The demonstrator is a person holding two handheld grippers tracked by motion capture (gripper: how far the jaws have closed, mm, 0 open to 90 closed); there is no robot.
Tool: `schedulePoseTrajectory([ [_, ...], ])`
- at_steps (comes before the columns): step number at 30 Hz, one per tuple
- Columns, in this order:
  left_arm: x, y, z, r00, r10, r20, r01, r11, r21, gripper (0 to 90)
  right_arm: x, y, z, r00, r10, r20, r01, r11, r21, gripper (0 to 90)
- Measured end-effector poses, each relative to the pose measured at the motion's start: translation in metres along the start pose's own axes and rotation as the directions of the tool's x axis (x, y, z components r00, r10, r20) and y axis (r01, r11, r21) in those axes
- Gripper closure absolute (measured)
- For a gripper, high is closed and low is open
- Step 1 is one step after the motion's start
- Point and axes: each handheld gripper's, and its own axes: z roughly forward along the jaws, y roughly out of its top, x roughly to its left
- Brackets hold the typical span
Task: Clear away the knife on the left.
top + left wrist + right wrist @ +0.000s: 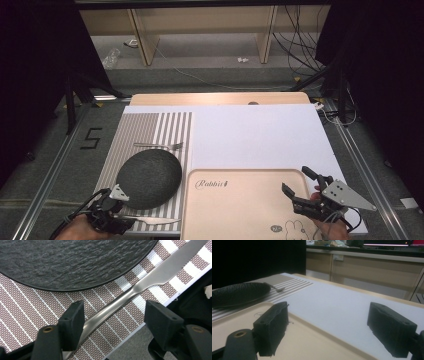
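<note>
**Left gripper view: slim handle, easy to lose**

Shows the left gripper (116, 313) spread over the silver metal table knife (130, 293), one black jaw on each side of the handle, pinching nothing yet. Places that knife diagonally from lower left to upper right of the frame, flat on the brown-and-white striped placemat (37, 307), just below the round black textured plate (75, 260). Puts the handle hard against the jaw at lower left and well apart from the other.

Likely trouble from here:
- Off-centre closing: could shove the handle sideways or spin it instead of clamping it.
- Flat, smooth metal: could slip out or tip blade-down on lifting.
- Jaws too low: could snag and drag the placemat.
- Knocking the plate rim nearby.

In the high view, finds the right gripper (298, 181) spread and empty at lower right, over the beige rectangular tray (240, 171).
</note>
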Motion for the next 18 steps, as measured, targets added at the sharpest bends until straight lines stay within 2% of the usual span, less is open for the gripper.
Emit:
schedulePoseTrajectory([
  [2,0.000,0.001,0.003,0.9998,0.020,-0.006,-0.020,0.9996,0.019,37.0,0.000,0.000,0.000,1.0000,-0.001,-0.001,0.001,1.000,-0.002,18.0],
  [5,0.000,0.002,0.004,0.9995,0.030,-0.009,-0.030,0.9991,0.029,38.8,0.000,0.000,0.000,1.0000,-0.001,-0.002,0.001,1.000,-0.002,18.0],
  [9,0.003,0.003,0.006,0.9988,0.049,0.002,-0.049,0.9981,0.037,45.7,0.000,0.000,0.000,1.0000,-0.007,-0.005,0.007,1.000,0.000,18.2],
  [10,0.003,0.004,0.006,0.9976,0.069,-0.006,-0.068,0.9962,0.054,46.2,0.000,0.000,0.000,0.9999,-0.009,-0.007,0.009,1.000,0.002,18.2],
  [12,0.003,0.005,0.007,0.9971,0.076,-0.007,-0.075,0.9955,0.058,47.1,0.000,0.000,0.000,0.9999,-0.009,-0.008,0.009,1.000,0.002,18.2],
  [13,0.003,0.006,0.007,0.9962,0.087,-0.005,-0.087,0.9942,0.063,49.6,0.000,0.000,0.000,0.9999,-0.010,-0.009,0.010,1.000,0.002,18.2],
  [18,0.002,0.011,0.011,0.9917,0.128,0.009,-0.128,0.9872,0.095,51.3,0.000,0.000,0.000,0.9999,-0.010,-0.010,0.010,1.000,0.002,18.7],
])
